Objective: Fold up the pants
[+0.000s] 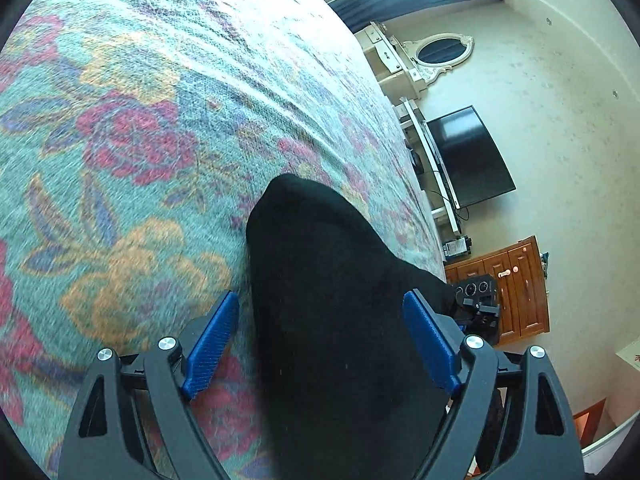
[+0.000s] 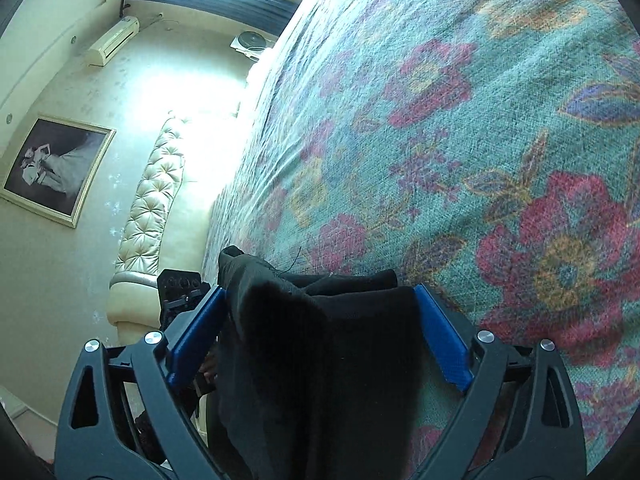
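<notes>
We look along the left gripper (image 1: 322,312) at black pants (image 1: 320,300) lying on a bed covered by a teal bedspread (image 1: 140,120) patterned with red and yellow flowers. The pants run up from the bottom of the frame to a rounded end at the centre. Both blue pads (image 1: 212,344) stand spread wide, one on each side of the cloth; the left pad stands clear of the pants, and at the right pad we cannot tell whether it touches. At the right of this frame we see a dark television (image 1: 468,156) against the pale wall, an oval mirror (image 1: 440,50) above it in the upper right, and a wooden cabinet (image 1: 516,288) lower right. Part of the other gripper shows just beside the cabinet.

From the right wrist view, the right gripper (image 2: 320,308) also stands spread, and the pants (image 2: 320,360) fill the gap between its blue pads (image 2: 444,340) at the lower centre of the frame. The cloth bunches in folds there, with a raised corner at the left pad; we cannot tell whether the cloth touches the pads. The flowered bedspread (image 2: 460,120) fills the right half. At the left we see a padded cream headboard (image 2: 156,192), a framed picture (image 2: 56,168) on the wall, and an air conditioner (image 2: 114,40) in the upper left.
</notes>
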`<state>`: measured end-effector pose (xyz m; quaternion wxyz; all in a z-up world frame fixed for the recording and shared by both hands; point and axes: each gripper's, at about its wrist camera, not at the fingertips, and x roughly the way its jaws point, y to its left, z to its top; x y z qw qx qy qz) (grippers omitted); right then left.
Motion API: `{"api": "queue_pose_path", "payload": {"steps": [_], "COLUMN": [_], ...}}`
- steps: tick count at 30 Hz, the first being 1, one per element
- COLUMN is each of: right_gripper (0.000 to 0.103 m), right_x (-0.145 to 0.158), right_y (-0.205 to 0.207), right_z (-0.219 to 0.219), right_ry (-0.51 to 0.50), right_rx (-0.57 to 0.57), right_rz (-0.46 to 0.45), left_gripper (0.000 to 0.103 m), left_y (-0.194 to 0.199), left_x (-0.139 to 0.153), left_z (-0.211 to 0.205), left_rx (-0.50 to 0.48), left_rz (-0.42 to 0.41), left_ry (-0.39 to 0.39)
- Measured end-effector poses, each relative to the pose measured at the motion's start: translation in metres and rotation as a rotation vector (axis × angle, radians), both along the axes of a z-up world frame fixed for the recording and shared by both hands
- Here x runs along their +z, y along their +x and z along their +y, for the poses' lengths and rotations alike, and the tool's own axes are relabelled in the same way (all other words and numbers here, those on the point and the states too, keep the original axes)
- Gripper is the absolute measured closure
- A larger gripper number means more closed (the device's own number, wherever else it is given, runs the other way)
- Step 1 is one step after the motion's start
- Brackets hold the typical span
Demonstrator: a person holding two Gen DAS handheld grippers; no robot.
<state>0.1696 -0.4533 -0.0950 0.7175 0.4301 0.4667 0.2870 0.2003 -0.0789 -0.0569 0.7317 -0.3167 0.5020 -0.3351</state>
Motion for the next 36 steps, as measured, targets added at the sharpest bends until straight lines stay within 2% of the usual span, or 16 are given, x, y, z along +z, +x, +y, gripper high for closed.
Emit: {"api": "queue_pose_path", "payload": {"steps": [2,4,5,6,7,9,12,16,24,30,36], "right_gripper": [0.01,0.02,0.036,0.042,0.05,0.061,0.067,0.07,0.071,0.072,0.072], "right_x": [0.001,0.002,0.002,0.001,0.002,0.001,0.006,0.026,0.056,0.064,0.065], "right_y": [0.002,0.002,0.003,0.003,0.003,-0.001,-0.006,-0.01,0.005,0.051,0.115], "right_z": [0.002,0.003,0.004,0.005,0.013,0.012,0.015,0.025,0.046,0.085,0.128], "right_ry": [0.003,-0.021,-0.056,-0.082,-0.086,-0.062,-0.064,-0.095,-0.113,-0.066,-0.018], "right_rx": [0.012,0.025,0.029,0.033,0.032,0.026,0.017,0.003,0.012,0.049,0.074], "right_rz": [-0.005,-0.005,0.002,0.01,0.013,0.01,-0.011,-0.053,-0.114,-0.142,-0.139], "left_gripper": [0.02,0.021,0.029,0.038,0.055,0.061,0.068,0.074,0.076,0.076,0.077], "left_y": [0.006,0.007,0.006,0.006,0.007,0.003,-0.001,-0.007,-0.016,0.005,0.057], "left_x": [-0.001,-0.001,-0.002,-0.003,-0.004,-0.006,-0.004,0.005,0.028,0.045,0.061], "left_z": [-0.004,-0.005,-0.006,-0.01,-0.015,-0.017,-0.015,-0.011,0.015,0.055,0.087], "left_rx": [0.004,0.013,0.02,0.023,0.018,0.012,0.018,0.033,0.095,0.174,0.256], "left_rz": [-0.008,-0.032,-0.041,-0.042,-0.039,-0.053,-0.06,-0.095,-0.149,-0.169,-0.169], "left_ry": [-0.004,-0.03,-0.015,0.029,0.08,0.108,0.099,0.114,0.103,0.121,0.18]}}
